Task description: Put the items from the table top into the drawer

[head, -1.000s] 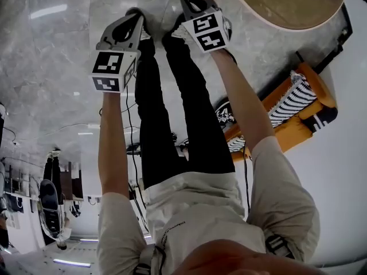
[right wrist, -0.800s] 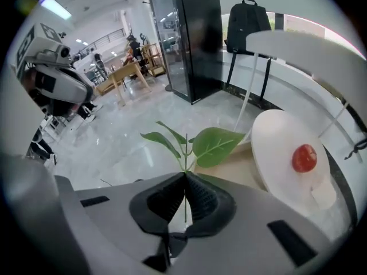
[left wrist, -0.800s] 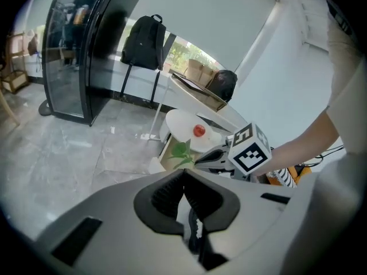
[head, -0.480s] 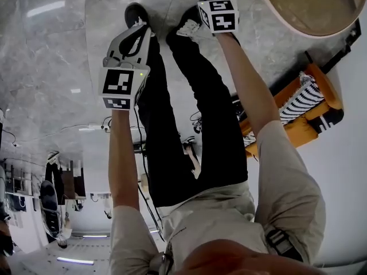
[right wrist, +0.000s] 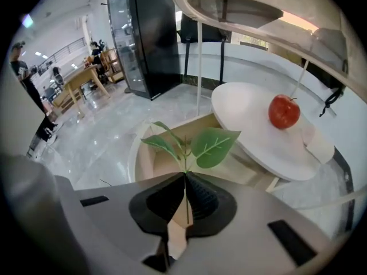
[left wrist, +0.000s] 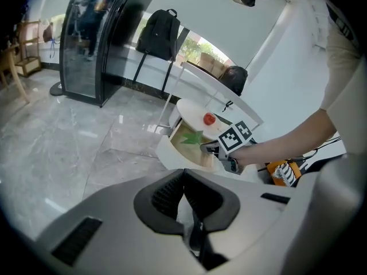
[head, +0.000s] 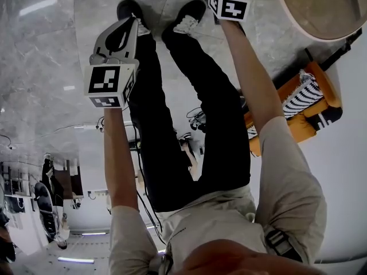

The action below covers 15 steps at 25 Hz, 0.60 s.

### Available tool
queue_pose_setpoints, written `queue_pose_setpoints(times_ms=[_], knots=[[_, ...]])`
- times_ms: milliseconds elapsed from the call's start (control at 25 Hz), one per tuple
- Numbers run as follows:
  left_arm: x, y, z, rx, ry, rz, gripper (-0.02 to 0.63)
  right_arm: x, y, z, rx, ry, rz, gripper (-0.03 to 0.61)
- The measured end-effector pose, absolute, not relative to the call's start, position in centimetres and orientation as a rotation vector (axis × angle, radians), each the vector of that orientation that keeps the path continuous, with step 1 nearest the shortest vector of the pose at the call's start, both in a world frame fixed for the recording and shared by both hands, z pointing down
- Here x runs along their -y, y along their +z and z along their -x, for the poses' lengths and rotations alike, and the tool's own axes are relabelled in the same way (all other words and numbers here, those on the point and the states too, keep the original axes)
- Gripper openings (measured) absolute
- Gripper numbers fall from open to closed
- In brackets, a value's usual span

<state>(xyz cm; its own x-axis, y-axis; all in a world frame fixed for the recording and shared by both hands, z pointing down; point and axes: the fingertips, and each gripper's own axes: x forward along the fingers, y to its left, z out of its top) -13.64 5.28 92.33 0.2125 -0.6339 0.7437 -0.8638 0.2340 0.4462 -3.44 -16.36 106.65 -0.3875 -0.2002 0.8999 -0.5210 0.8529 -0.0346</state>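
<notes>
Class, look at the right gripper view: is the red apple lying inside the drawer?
No, the apple sits on the white table top, outside the open drawer.

This looks like an open office lobby or showroom. A polished marble floor (right wrist: 97,142) surrounds the round white table (right wrist: 246,119). Beyond the table stand a dark glass booth (right wrist: 146,33), a curved white counter (left wrist: 143,67) and wooden desks (right wrist: 80,82).

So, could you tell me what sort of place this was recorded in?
Most likely an office lobby or showroom. It has a polished marble-look floor, a tall curved glass cabinet, and people around wooden desks in the background.
</notes>
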Motion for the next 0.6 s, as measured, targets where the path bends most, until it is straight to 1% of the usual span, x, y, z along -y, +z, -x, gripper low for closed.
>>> queue_pose_setpoints(times_ms=[160,320,600], knots=[[-4.7,91.7,13.2,1.484,0.288,-1.498,0.021,16.1,107.0,2.7,1.894,0.448,-0.6,0.04],[-3.7,89.8,12.7,1.468,0.296,-1.536,0.021,14.5,105.6,1.4,1.878,0.501,-0.616,0.04],[-1.4,83.9,12.7,1.431,0.358,-1.583,0.021,11.5,98.7,0.5,1.891,0.56,-0.585,0.04]])
